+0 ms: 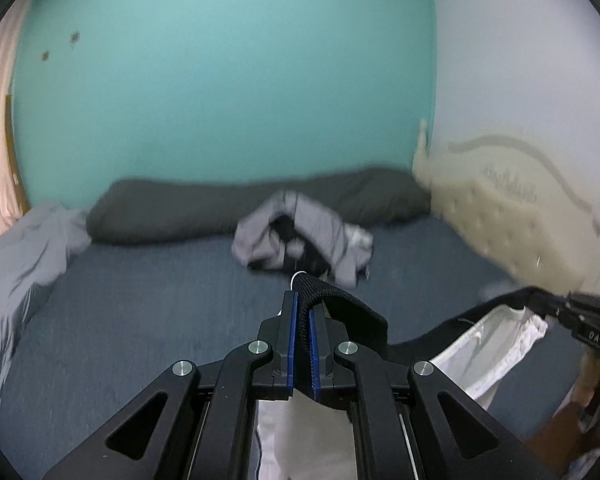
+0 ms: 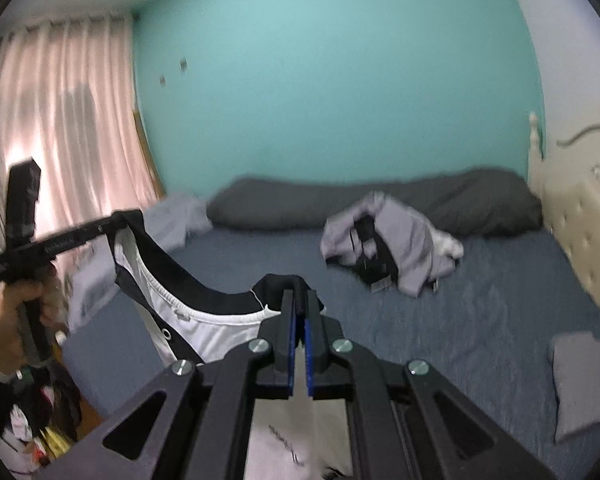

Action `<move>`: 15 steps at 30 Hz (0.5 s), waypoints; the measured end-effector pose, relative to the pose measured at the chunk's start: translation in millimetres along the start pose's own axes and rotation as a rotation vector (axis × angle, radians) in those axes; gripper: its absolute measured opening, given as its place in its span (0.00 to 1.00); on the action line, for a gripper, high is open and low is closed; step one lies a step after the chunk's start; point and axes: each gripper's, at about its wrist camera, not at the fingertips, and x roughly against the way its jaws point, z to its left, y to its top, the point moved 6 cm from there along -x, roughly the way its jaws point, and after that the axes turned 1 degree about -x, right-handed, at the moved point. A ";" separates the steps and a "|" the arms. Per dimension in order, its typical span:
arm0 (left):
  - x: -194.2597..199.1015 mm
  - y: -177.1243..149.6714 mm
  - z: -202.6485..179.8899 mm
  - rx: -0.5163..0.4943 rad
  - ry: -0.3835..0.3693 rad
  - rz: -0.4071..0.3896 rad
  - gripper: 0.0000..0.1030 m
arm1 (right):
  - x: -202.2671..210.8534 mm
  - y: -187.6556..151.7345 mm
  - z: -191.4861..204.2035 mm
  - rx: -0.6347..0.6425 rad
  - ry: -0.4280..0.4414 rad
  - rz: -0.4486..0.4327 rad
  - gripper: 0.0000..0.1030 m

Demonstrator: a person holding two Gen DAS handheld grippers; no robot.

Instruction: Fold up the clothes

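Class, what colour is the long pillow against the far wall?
Dark grey pillow; the right wrist view shows it best.

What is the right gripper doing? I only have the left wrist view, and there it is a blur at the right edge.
Observer: In the right wrist view the right gripper is shut on the black neckline of the white garment.
Reviewer: Is anything folded already? I see only the crumpled grey pile.
Observer: What looks like a small folded grey cloth lies toward the near right side of the bed, apart from the pile.
Reviewer: How is the left gripper held?
Observer: A hand grips its handle. The left gripper pinches the same neckline, which sags between the two grippers.
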 end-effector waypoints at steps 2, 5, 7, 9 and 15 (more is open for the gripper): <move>-23.7 -31.3 1.2 0.013 -0.001 0.057 0.05 | -26.2 -30.1 -4.1 0.005 -0.011 0.069 0.03; -53.8 -73.7 7.9 0.043 0.000 0.131 0.05 | -62.9 -70.9 -13.5 0.006 -0.024 0.161 0.03; -70.6 -97.5 13.2 0.058 0.003 0.171 0.05 | -87.2 -100.1 -23.0 0.003 -0.036 0.225 0.03; -86.2 -121.2 18.7 0.070 0.008 0.211 0.05 | -104.1 -120.9 -29.8 0.000 -0.039 0.271 0.03; -128.6 -173.6 23.7 0.084 0.008 0.319 0.05 | -147.7 -173.2 -52.8 -0.023 -0.051 0.383 0.03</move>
